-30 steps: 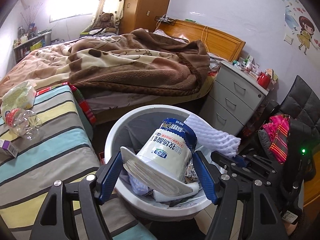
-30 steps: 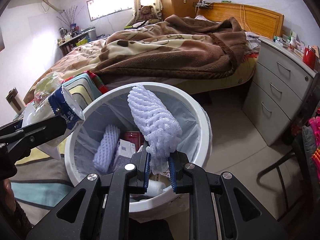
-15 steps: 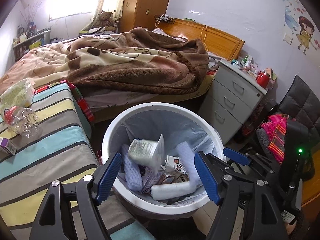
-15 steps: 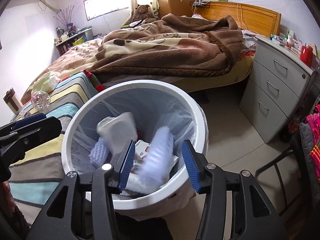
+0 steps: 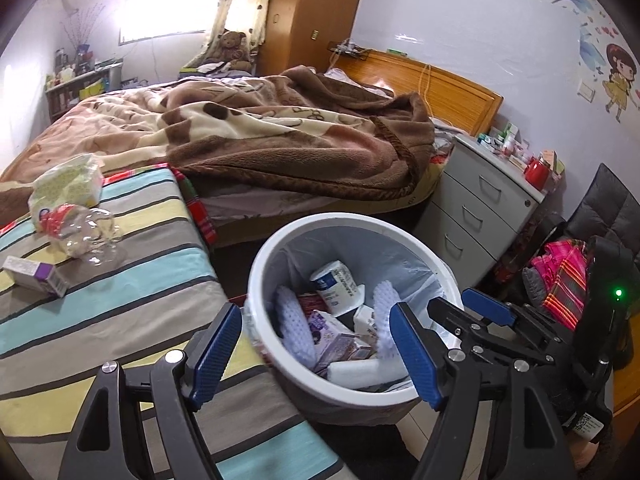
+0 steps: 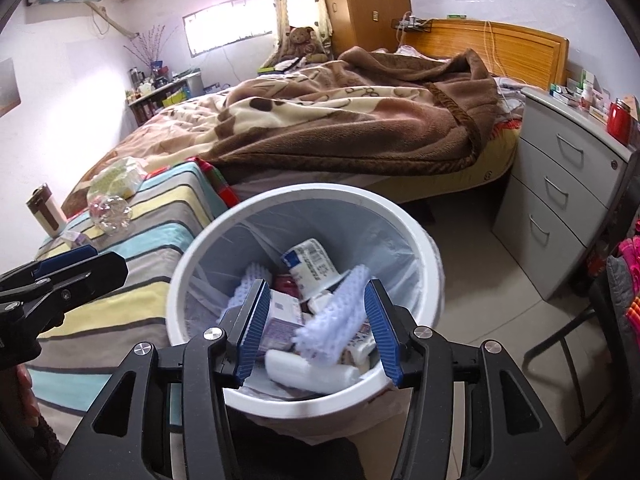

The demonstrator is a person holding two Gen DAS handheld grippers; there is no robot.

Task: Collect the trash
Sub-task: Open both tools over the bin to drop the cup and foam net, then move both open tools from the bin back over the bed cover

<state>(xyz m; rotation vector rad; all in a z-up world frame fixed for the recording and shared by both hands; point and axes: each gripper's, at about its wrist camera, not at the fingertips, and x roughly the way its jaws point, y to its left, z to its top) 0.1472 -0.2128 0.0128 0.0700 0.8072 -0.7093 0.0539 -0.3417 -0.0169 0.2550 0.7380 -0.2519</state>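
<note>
A white bin (image 5: 348,220) with a plastic liner stands on the floor beside a striped bench. Inside lie a white cup with blue print (image 5: 334,286), a white foam net (image 5: 384,300) and small boxes. My left gripper (image 5: 316,354) hangs open over the bin's near-left rim, holding nothing. In the right wrist view the same bin (image 6: 320,192) fills the middle, with the cup (image 6: 312,266) and the foam net (image 6: 340,316) resting on the heap. Directly above them my right gripper (image 6: 316,330) is open and empty.
On the striped bench (image 5: 120,312) lie a crushed clear bottle (image 5: 84,236), a purple-and-white box (image 5: 34,274) and a green-patterned pack (image 5: 66,186). A bed with a brown blanket (image 5: 280,136) is behind, grey drawers (image 5: 480,208) to the right, a chair with clothes (image 5: 568,280) far right.
The left gripper let the white cup fall into the bin, and the right gripper opened and dropped the foam net in. The left gripper has drifted left toward the bench.
</note>
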